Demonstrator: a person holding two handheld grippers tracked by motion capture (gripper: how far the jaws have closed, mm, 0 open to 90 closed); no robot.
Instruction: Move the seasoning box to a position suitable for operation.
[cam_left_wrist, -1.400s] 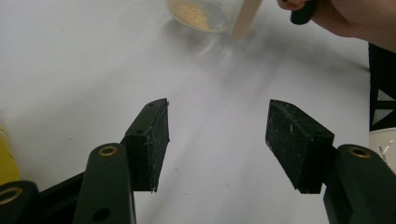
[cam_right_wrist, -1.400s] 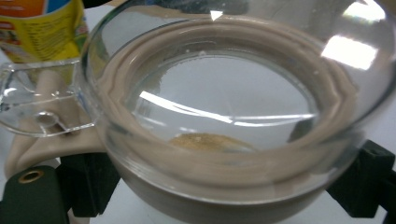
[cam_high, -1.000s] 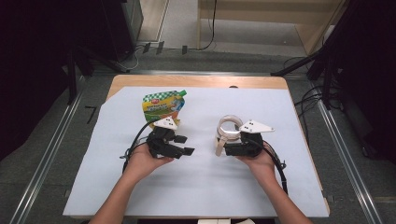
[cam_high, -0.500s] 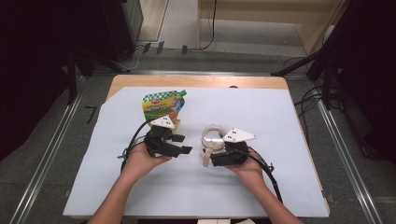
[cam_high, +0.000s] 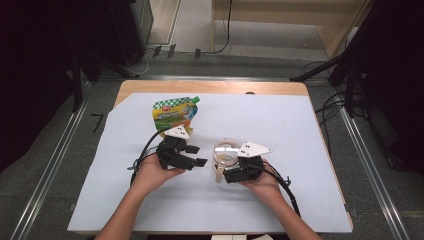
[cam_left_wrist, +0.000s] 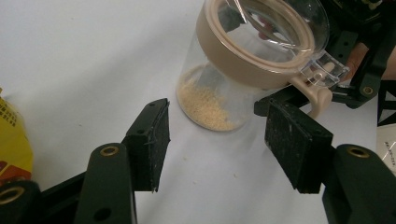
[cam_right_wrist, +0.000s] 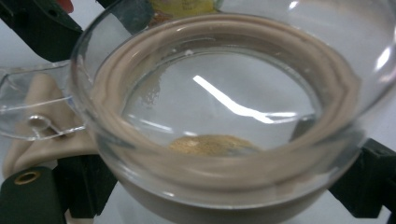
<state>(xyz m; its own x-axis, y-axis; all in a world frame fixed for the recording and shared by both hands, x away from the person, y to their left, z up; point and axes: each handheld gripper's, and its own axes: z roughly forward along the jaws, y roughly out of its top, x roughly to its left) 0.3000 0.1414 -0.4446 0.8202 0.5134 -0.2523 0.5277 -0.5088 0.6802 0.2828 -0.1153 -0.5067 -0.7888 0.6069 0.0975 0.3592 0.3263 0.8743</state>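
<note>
A clear jar (cam_high: 226, 151) with a tan lid ring and a hinged clear lid holds a little heap of tan grains (cam_left_wrist: 205, 105) at its bottom. My right gripper (cam_high: 223, 169) is shut on the jar, with its black jaws on either side of the jar's wall (cam_right_wrist: 224, 200). The jar (cam_left_wrist: 219, 88) stands tilted just beyond my left gripper (cam_left_wrist: 224, 144), which is open with nothing between its pads. In the high view the left gripper (cam_high: 196, 155) points right, toward the jar, a short gap away.
A yellow and green pouch (cam_high: 175, 112) with a green cap lies flat behind the left gripper, and its edge (cam_left_wrist: 11, 140) shows at the left. A pale blue sheet (cam_high: 300, 130) covers the wooden table (cam_high: 210, 87).
My right gripper has carried the jar leftward and a little nearer, up to the left gripper's open jaws. The left hand has stayed in place.
</note>
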